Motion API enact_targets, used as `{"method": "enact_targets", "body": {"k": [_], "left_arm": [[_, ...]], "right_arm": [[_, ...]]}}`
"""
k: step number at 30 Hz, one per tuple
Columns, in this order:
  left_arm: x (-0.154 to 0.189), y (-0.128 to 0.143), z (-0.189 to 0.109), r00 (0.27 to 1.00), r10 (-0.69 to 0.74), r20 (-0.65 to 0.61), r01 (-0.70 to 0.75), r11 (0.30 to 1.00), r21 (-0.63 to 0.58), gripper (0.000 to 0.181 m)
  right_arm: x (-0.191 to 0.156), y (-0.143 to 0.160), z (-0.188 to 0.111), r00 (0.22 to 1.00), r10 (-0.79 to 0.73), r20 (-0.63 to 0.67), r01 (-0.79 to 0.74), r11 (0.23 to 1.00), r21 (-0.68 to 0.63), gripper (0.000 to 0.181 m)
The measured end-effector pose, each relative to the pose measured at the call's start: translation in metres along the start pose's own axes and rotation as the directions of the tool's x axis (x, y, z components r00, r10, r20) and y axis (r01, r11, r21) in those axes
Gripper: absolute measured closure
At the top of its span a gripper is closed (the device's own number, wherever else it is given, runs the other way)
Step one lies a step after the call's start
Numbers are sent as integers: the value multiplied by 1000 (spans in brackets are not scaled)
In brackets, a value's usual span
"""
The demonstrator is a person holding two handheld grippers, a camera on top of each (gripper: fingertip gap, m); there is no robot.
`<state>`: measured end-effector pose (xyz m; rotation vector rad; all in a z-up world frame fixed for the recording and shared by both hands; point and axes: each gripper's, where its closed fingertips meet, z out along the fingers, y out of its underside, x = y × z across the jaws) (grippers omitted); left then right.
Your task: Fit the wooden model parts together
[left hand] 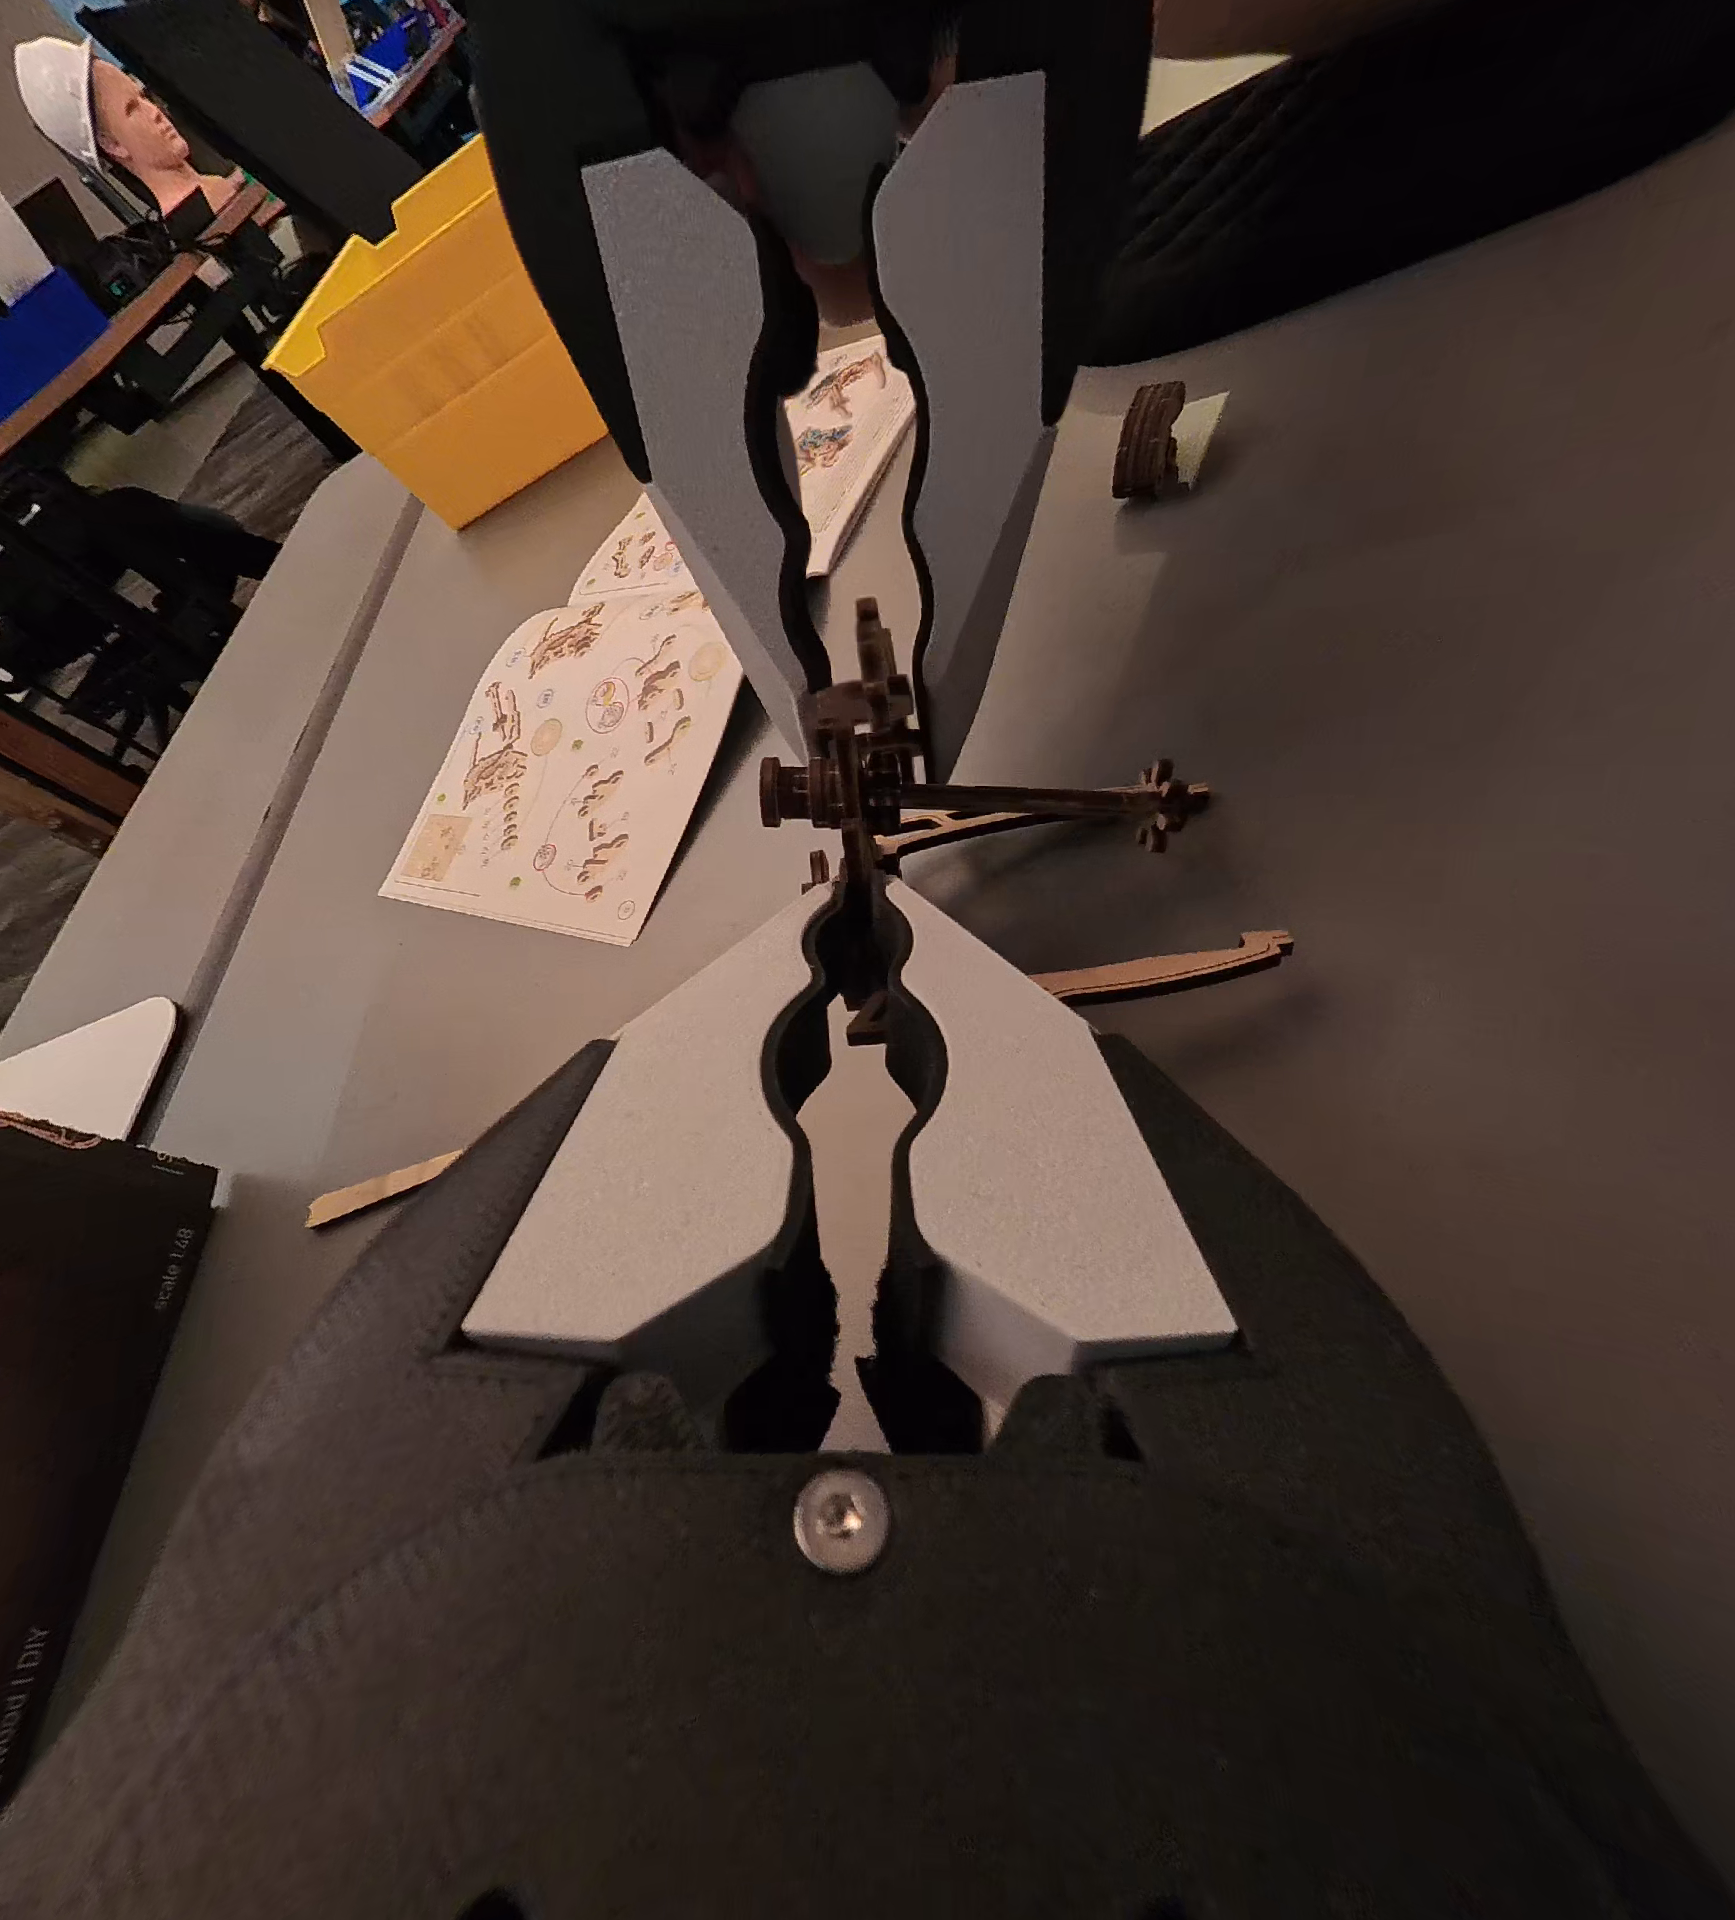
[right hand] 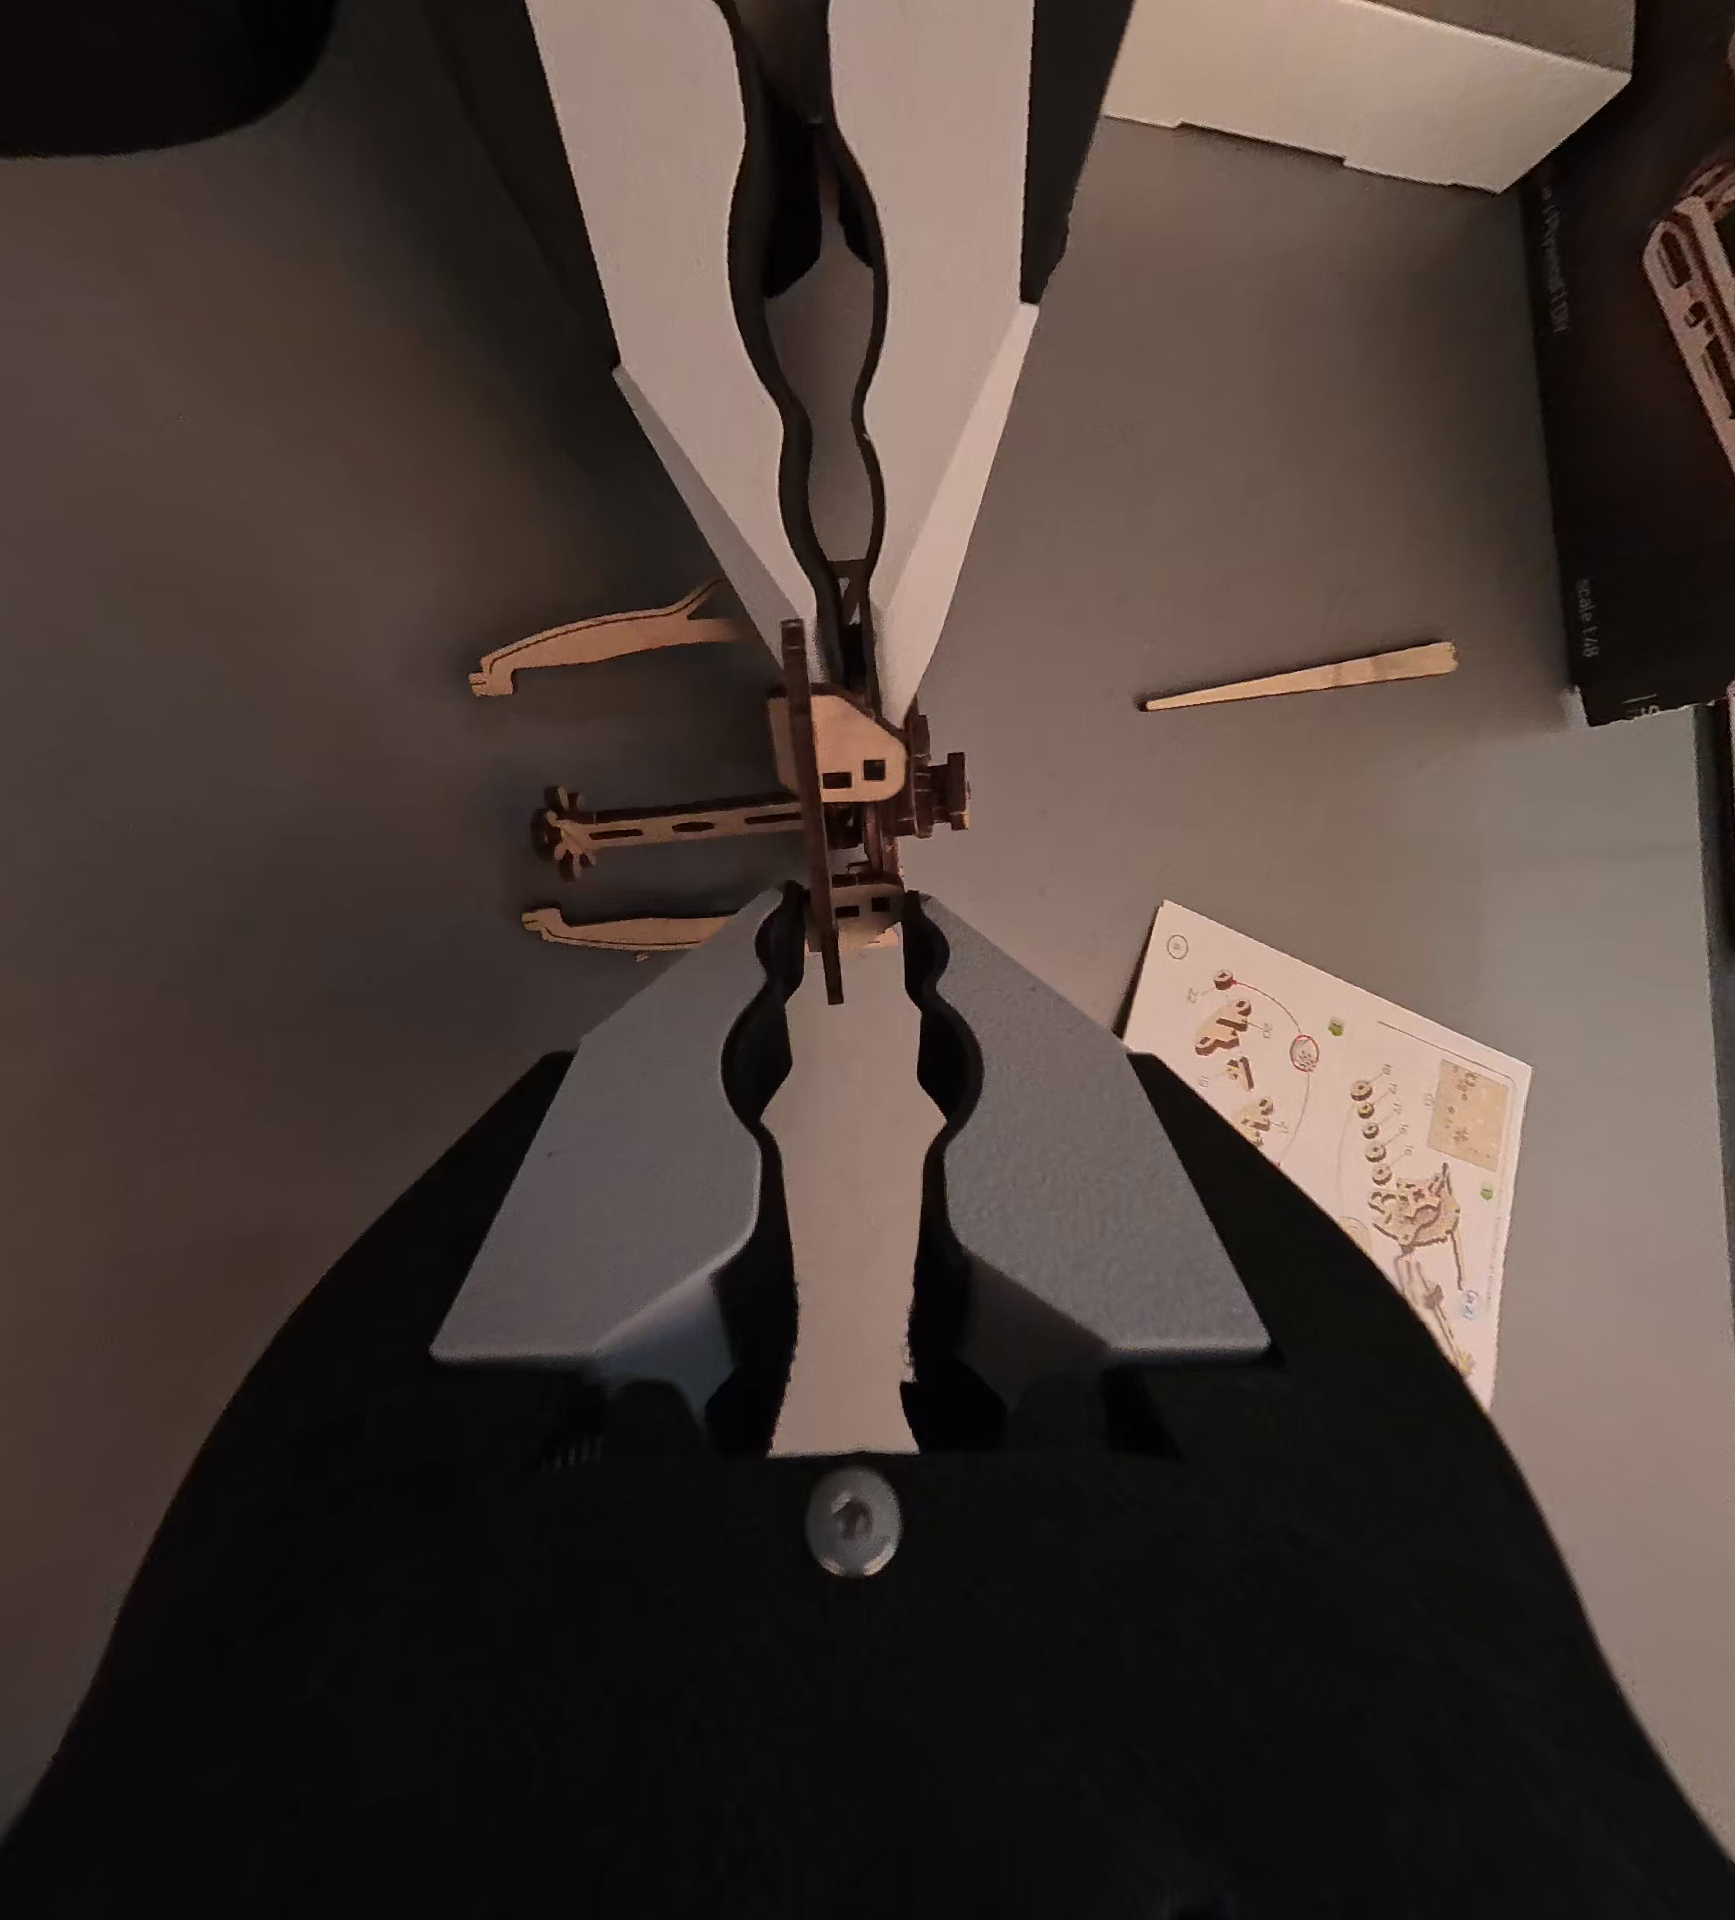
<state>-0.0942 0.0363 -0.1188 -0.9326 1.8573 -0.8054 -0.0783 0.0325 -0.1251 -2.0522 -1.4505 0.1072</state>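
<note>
Your left gripper [left hand: 858,914] and right gripper [right hand: 847,925] meet tip to tip at frame centre, both clamped narrow on the wooden model [right hand: 842,790]. Its long boom [right hand: 676,826] runs crosswise, toward mid-left of the right wrist view.

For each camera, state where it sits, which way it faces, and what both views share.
Left wrist view: on the left gripper, facing forward along its fingers at the wooden model, the right gripper opposite.
Right wrist view: on the right gripper, looking steeply down at the grey table, the left gripper opposite.
Shared: model, both grippers, instruction sheet.
</note>
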Motion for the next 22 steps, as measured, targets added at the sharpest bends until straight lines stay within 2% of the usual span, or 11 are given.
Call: {"method": "enact_targets", "body": {"k": [6,22], "left_arm": [[0,0,0,1000,-6,-1,6,1000,-2,181],[-1,-1,1,999,-36,-11,36,999,-4,181]], "right_arm": [[0,0,0,1000,-9,11,9,1000,-20,164],[0,6,0,997,-78,24,82,950,-302,165]]}}
